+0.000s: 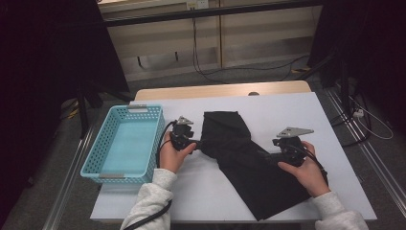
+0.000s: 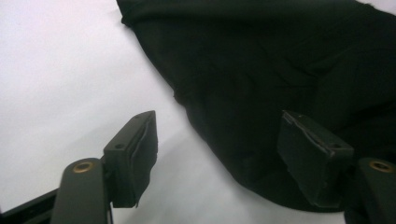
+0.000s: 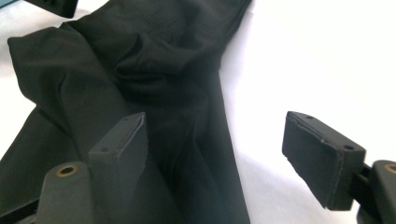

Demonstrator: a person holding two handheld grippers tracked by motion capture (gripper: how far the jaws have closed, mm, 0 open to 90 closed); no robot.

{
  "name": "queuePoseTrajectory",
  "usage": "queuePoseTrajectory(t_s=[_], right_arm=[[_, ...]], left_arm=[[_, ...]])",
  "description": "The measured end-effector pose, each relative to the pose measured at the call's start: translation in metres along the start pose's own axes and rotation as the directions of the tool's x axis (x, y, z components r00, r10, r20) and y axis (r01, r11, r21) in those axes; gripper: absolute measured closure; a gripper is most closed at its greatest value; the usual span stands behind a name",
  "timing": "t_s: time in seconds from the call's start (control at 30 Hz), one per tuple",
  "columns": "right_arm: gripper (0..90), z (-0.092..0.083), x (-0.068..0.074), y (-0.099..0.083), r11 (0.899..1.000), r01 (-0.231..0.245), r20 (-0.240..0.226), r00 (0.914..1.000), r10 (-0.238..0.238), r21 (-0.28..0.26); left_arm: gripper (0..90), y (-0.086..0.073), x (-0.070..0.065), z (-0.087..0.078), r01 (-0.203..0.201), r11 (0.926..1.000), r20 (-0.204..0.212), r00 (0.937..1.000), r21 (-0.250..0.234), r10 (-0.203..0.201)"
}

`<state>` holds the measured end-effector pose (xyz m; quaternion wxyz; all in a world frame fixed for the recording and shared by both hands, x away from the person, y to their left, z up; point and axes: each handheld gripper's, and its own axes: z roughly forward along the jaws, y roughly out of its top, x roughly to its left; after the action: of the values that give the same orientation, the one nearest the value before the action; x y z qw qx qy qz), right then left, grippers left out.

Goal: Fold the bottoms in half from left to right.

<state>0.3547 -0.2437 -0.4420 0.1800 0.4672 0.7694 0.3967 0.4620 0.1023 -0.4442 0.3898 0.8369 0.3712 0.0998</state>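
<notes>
Black garment (image 1: 249, 158) lies mid-table, right of the blue basket (image 1: 125, 143); left gripper (image 2: 219, 154) and right gripper (image 3: 215, 158) stand released, jaws straddling its edges; soft, light cloth, likely best pinched at a hem.

Dim room, table (image 1: 287, 110) brightly lit and glaring white; close views soft, slightly blurred.

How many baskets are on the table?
1. The blue basket sits at the left edge of the white table, to the left of the black cloth. None seems hidden.
</notes>
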Motion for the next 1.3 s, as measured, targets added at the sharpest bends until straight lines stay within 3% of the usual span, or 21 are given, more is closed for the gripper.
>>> queuePoseTrajectory(t_s=[0.07, 0.13, 0.23, 0.27, 0.37, 0.53, 0.73, 0.9, 0.97, 1.3], right_arm=[[22.1, -0.004, -0.001, -0.003, 1.0, -0.001, 0.006, 1.0, 0.001, 0.002], [22.1, -0.007, -0.003, -0.006, 1.0, -0.002, 0.014, 0.9999, 0.002, 0.001], [22.1, -0.012, -0.005, -0.011, 1.0, -0.012, 0.026, 0.9996, 0.012, 0.001], [22.1, -0.014, -0.006, -0.012, 1.0, -0.011, 0.03, 0.9995, 0.011, 0.002], [22.0, -0.018, -0.007, -0.015, 1.0, -0.017, 0.036, 0.9992, 0.017, 0.003], [22.1, -0.025, -0.009, -0.02, 1.0, -0.024, 0.051, 0.9984, 0.024, 0.0], [22.2, -0.029, -0.011, -0.025, 1.0, -0.027, 0.057, 0.998, 0.027, 0.004], [21.9, -0.029, -0.01, -0.026, 0.999, -0.031, 0.052, 0.9982, 0.031, 0.008], [21.8, -0.03, -0.01, -0.026, 0.999, -0.033, 0.049, 0.9983, 0.033, 0.007], [21.8, -0.032, -0.009, -0.03, 0.999, -0.036, 0.037, 0.9987, 0.035, 0.02]], left_arm=[[32.4, 0.0, 0.001, 0.006, -0.003, 0.9999, 0.0, 1.0, 0.012, 0.003], [34.1, 0.001, 0.002, 0.011, -0.024, 0.9993, -0.037, 0.999, 0.03, 0.025], [36.2, 0.0, 0.005, 0.016, -0.022, 0.9989, -0.039, 0.999, 0.042, 0.024], [35.8, 0.0, 0.006, 0.018, -0.004, 0.9987, -0.02, 0.9998, 0.052, 0.005], [38.6, 0.002, 0.005, 0.02, -0.011, 0.9982, -0.031, 0.9994, 0.058, 0.013], [53.0, 0.006, -0.001, 0.022, -0.016, 0.9964, -0.039, 0.999, 0.083, 0.019], [79.6, 0.007, -0.004, 0.023, 0.028, 0.996, 0.023, 0.9993, 0.085, -0.03], [84.6, 0.007, -0.001, 0.02, 0.032, 0.996, 0.021, 0.9992, 0.084, -0.034], [89.1, 0.007, 0.001, 0.016, 0.007, 0.9975, -0.002, 1.0, 0.07, -0.007], [88.9, 0.003, 0.018, 0.0, 0.045, 0.9987, -0.06, 0.9973, 0.025, -0.043]])
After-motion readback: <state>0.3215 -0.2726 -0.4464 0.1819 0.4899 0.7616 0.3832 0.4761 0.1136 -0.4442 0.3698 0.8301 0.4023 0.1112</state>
